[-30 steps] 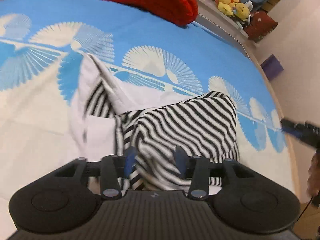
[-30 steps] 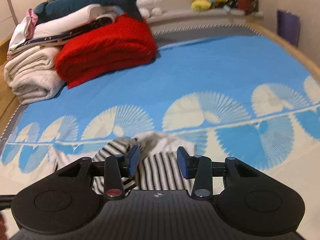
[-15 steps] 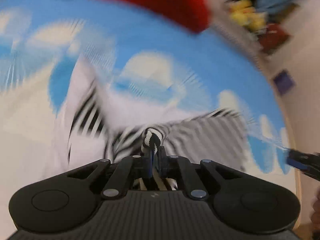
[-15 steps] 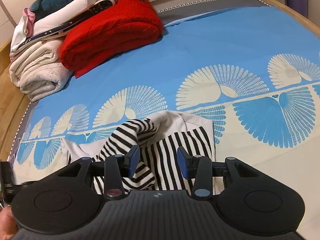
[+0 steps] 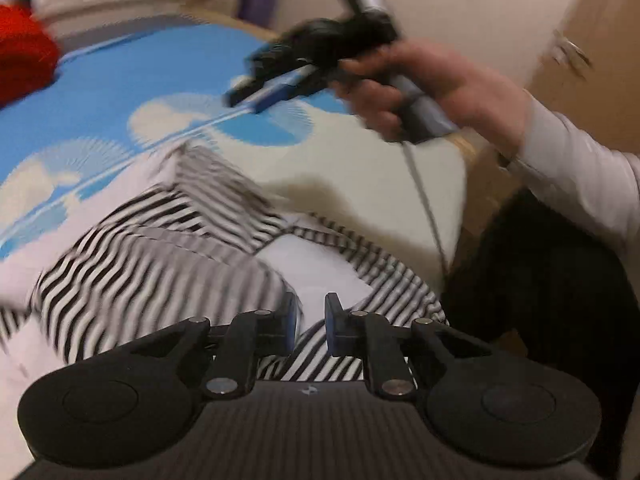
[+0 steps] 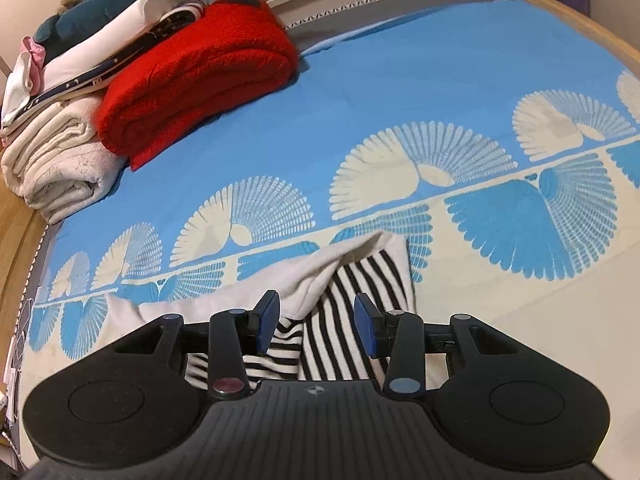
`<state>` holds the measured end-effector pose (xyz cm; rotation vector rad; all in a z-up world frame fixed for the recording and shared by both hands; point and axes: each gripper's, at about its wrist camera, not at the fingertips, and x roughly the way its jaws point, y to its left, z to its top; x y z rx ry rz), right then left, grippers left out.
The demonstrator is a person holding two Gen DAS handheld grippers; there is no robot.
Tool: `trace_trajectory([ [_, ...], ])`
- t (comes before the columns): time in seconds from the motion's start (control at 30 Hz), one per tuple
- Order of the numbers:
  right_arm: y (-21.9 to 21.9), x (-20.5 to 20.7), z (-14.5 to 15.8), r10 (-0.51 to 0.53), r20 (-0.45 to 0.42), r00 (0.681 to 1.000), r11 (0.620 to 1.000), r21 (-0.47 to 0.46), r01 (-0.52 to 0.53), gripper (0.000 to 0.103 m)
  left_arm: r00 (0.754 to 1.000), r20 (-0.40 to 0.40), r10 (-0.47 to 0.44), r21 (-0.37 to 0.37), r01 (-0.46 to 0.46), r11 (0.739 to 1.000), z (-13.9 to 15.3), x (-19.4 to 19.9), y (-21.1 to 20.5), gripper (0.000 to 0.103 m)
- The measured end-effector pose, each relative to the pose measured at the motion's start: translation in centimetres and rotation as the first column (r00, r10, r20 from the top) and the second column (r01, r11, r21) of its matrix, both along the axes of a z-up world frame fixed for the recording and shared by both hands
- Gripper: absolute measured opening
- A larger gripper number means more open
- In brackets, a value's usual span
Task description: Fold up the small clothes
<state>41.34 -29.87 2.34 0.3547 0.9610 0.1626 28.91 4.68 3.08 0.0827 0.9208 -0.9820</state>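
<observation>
A black-and-white striped garment (image 5: 168, 264) with a white inner side lies crumpled on the blue patterned bed cover (image 5: 132, 76). In the blurred left wrist view my left gripper (image 5: 311, 326) hovers over the garment's near edge. Its jaws are opening, a narrow gap shows between the pads, and nothing is pinched there. A hand (image 5: 440, 84) holds my right gripper (image 5: 256, 98) above the bed at the far side. In the right wrist view the right gripper (image 6: 318, 324) stands open over the striped cloth (image 6: 360, 292), gripping nothing.
A folded red blanket (image 6: 200, 76) and a stack of cream and white linens (image 6: 60, 152) sit at the bed's far left corner. The wooden bed frame (image 6: 580, 24) rims the far side. A person's white sleeve (image 5: 580, 168) and dark trousers (image 5: 540, 300) are at the right.
The left gripper closed on a fold of striped cloth, swung and rolled to the right with it, then its jaws parted off the cloth. The garment shifted, white side turned over. The right gripper stayed open.
</observation>
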Motion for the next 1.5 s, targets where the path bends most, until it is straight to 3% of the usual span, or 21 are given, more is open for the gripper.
trace_trajectory([
  [0.03, 0.2, 0.0, -0.2, 0.007, -0.01, 1.0, 1.0, 0.008, -0.007, 0.043, 0.996, -0.033, 0.082, -0.03, -0.083, 0.996, 0.0, 1.1, 1.2, 0.02],
  [0.1, 0.7, 0.0, -0.8, 0.022, -0.035, 0.999, 0.999, 0.032, -0.021, 0.043, 0.947, -0.116, 0.301, -0.055, -0.309, 0.95, -0.6, 3.8, 4.2, 0.029],
  [0.17, 1.6, -0.1, -1.7, 0.043, -0.063, 0.997, 0.998, 0.048, -0.04, 0.044, 0.838, -0.206, 0.504, 0.0, -0.515, 0.857, -2.2, 5.9, 6.5, 0.035],
  [0.27, 3.1, -0.2, -3.7, 0.076, -0.127, 0.989, 0.996, 0.059, -0.068, 0.044, 0.636, -0.305, 0.709, 0.184, -0.691, 0.699, -6.0, 8.3, 9.0, 0.035],
  [0.3, 3.5, -0.2, -4.5, 0.082, -0.151, 0.985, 0.995, 0.064, -0.073, 0.044, 0.594, -0.331, 0.733, 0.223, -0.706, 0.673, -7.1, 8.8, 9.1, 0.035],
  [0.37, 4.3, -0.3, -6.2, 0.088, -0.199, 0.976, 0.995, 0.071, -0.075, 0.044, 0.543, -0.389, 0.744, 0.263, -0.709, 0.655, -9.0, 9.4, 8.7, 0.038],
  [0.47, 5.5, -0.4, -8.6, 0.091, -0.259, 0.962, 0.995, 0.07, -0.075, 0.044, 0.531, -0.409, 0.742, 0.291, -0.694, 0.658, -10.1, 9.6, 8.1, 0.045],
  [0.63, 7.3, -0.4, -12.0, 0.113, -0.335, 0.936, 0.992, 0.088, -0.088, 0.044, 0.53, -0.374, 0.761, 0.335, -0.689, 0.643, -11.5, 9.3, 7.0, 0.044],
  [0.7, 7.8, -0.4, -12.9, 0.122, -0.352, 0.928, 0.991, 0.087, -0.097, 0.042, 0.53, -0.359, 0.768, 0.342, -0.691, 0.637, -11.9, 9.7, 6.6, 0.027],
  [0.73, 7.8, -0.3, -13.1, 0.125, -0.353, 0.927, 0.991, 0.09, -0.099, 0.039, 0.536, -0.355, 0.766, 0.343, -0.688, 0.64, -11.9, 9.9, 6.6, 0.007],
  [0.8, 7.6, -0.2, -13.4, 0.129, -0.344, 0.93, 0.989, 0.118, -0.093, 0.003, 0.554, -0.336, 0.762, 0.326, -0.691, 0.646, -11.1, 9.8, 6.8, 0.003],
  [0.93, 5.1, -0.3, -10.2, 0.046, -0.255, 0.966, 0.981, 0.192, 0.004, 0.003, 0.575, -0.282, 0.768, 0.226, -0.738, 0.636, -7.8, 9.9, 7.8, 0.002],
  [1.07, 1.0, -0.4, -5.0, -0.02, -0.116, 0.993, 0.961, 0.271, 0.051, 0.003, 0.548, -0.285, 0.787, 0.129, -0.791, 0.597, -5.6, 10.0, 10.4, 0.002],
  [1.13, -0.4, -0.3, -5.1, -0.03, -0.128, 0.991, 0.962, 0.264, 0.063, 0.003, 0.528, -0.307, 0.792, 0.179, -0.785, 0.593, -6.6, 10.2, 10.9, 0.003],
  [1.2, -0.8, -0.3, -7.2, -0.046, -0.218, 0.975, 0.971, 0.218, 0.095, 0.003, 0.505, -0.321, 0.801, 0.298, -0.749, 0.592, -8.7, 10.6, 10.6, 0.003],
  [1.27, -0.1, -0.3, -9.2, -0.059, -0.289, 0.956, 0.987, 0.124, 0.098, 0.007, 0.469, -0.339, 0.815, 0.355, -0.739, 0.573, -10.0, 10.7, 10.8, 0.005],
  [1.3, 0.3, -0.4, -9.9, -0.065, -0.313, 0.948, 0.993, 0.078, 0.093, 0.009, 0.456, -0.362, 0.813, 0.339, -0.748, 0.57, -10.0, 10.7, 11.1, 0.008],
  [1.33, 0.5, -0.5, -10.2, -0.061, -0.321, 0.945, 0.994, 0.071, 0.088, 0.009, 0.451, -0.378, 0.808, 0.314, -0.759, 0.57, -9.8, 10.7, 11.3, 0.019],
  [1.37, 0.4, -0.9, -10.3, -0.058, -0.325, 0.944, 0.991, 0.092, 0.093, 0.012, 0.455, -0.384, 0.803, 0.285, -0.769, 0.572, -9.3, 10.7, 11.3, 0.032],
  [1.47, 0.9, -1.5, -10.3, -0.042, -0.327, 0.944, 0.985, 0.142, 0.093, 0.047, 0.482, -0.385, 0.787, 0.253, -0.765, 0.593, -8.8, 10.9, 10.2, 0.048],
  [1.5, 1.3, -1.5, -10.3, -0.036, -0.331, 0.943, 0.988, 0.133, 0.084, 0.052, 0.488, -0.395, 0.778, 0.259, -0.754, 0.604, -8.9, 11.1, 9.8, 0.051],
])
